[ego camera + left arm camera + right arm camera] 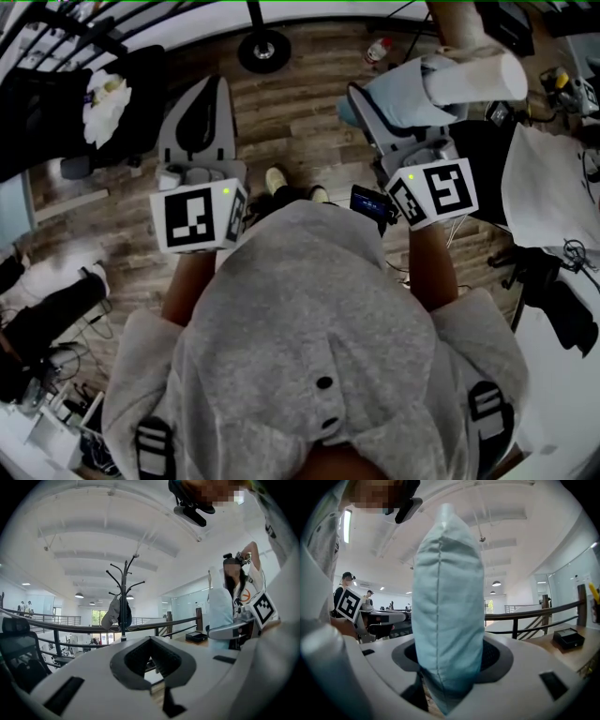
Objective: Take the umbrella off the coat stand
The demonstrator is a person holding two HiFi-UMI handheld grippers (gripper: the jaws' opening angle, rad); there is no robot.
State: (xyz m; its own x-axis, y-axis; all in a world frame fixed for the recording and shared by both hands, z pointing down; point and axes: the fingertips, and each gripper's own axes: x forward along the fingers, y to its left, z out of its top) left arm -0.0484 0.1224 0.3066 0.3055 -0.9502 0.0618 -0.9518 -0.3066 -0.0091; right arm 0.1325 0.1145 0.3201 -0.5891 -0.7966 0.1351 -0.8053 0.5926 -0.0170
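Ahead, coat stand [123, 603] behind railing [70, 629], right gripper [450, 665] clamping pale umbrella [447, 597], left gripper [151, 660] closed

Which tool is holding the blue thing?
The right tool: the umbrella, pale blue, stands gripped between its jaws. The left tool holds nothing.

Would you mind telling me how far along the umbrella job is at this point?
Looks done: the pale blue umbrella is off the coat stand, which stands apart. In hand: right tongs grip it; left tongs empty. Left: seemingly nothing.
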